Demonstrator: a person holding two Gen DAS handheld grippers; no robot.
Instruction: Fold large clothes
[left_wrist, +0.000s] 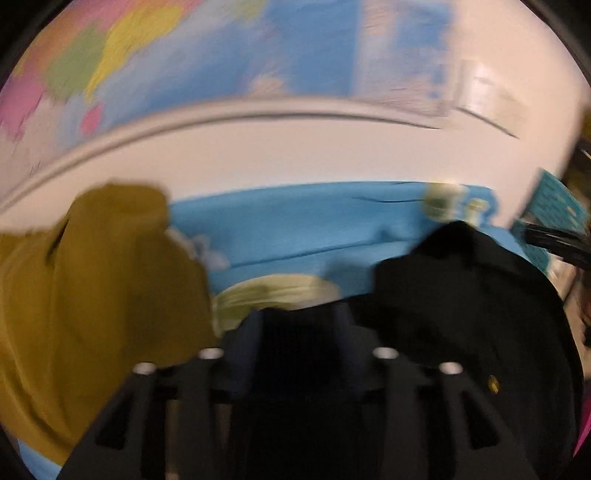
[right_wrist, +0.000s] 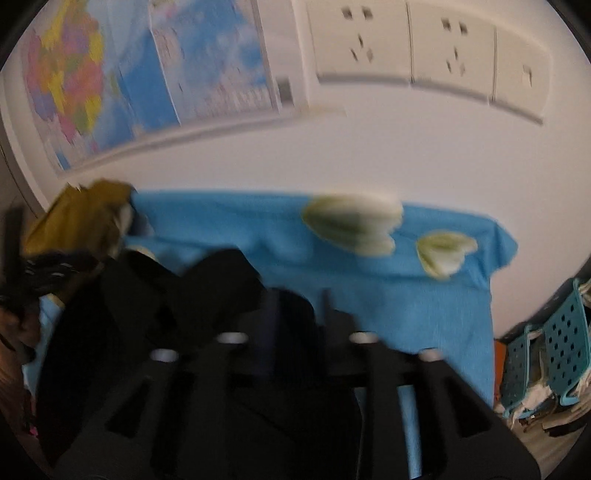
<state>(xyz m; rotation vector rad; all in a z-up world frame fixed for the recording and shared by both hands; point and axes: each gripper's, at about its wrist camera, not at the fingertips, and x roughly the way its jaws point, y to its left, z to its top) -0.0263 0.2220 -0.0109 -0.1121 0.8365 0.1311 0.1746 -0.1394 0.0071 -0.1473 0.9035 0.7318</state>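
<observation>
Left claw (left_wrist: 301, 332) angles downward toward the desk (left_wrist: 295, 229); its fingers stand spread, with the dark fabric of the black garment (left_wrist: 461, 314) lying between them, and blur hides whether the pads press on it. Right claw (right_wrist: 299, 314) also tilts down over the same garment (right_wrist: 147, 332), fingers apart, dark cloth between them; contact cannot be told here either.

Black garment lies bunched on the near part of the desk, which is draped in a blue cloth (right_wrist: 406, 295) printed with pale flowers. Its crumpled shape shows no clear long axis or heading.

Mustard garment (left_wrist: 92, 295) sits heaped at the desk's left side, just beside the black one.

Left wrist view shows the mustard heap large and close. Right wrist view alone shows the wall sockets (right_wrist: 406, 48) and, at right, a teal perforated basket (right_wrist: 554, 343). Both views show a coloured wall map (right_wrist: 147, 74).
</observation>
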